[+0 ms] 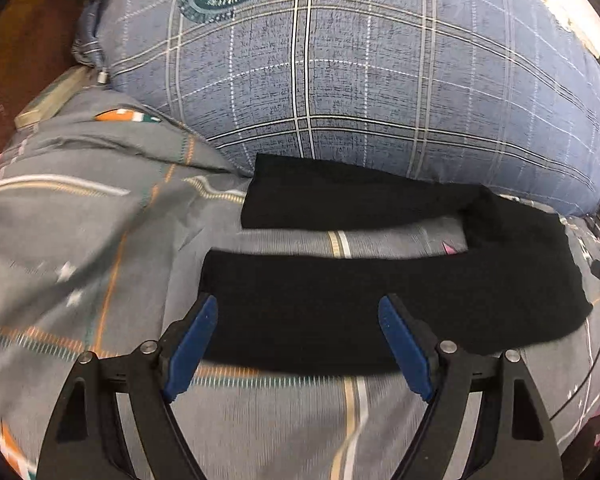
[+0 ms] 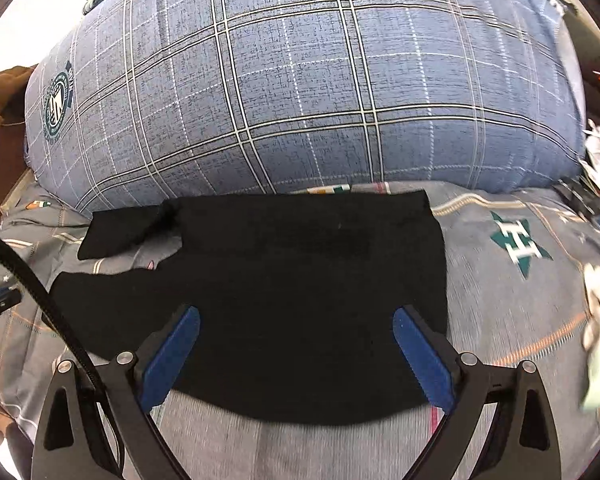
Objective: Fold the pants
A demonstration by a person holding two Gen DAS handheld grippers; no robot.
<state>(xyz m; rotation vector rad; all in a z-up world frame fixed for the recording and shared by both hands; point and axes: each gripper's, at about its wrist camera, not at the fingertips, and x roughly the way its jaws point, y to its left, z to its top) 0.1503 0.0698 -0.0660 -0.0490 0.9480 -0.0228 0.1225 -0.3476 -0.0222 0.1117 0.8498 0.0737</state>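
Left wrist view: black pants flat on the bed, legs spread apart, right against a plaid pillow. Left gripper and right gripper, jaws wide open, holding nothing (hovering over cloth). No fold made yet, probably everything left.

Large blue plaid pillow fills upper frame, round green-white crest printed near its left end. Below pillow: grey bedsheet with orange, white, teal stripes and teal star motif. Left of pillow: brown wooden surface. Right of pillow: blurred clutter, red and white. Bright white light above pillow.
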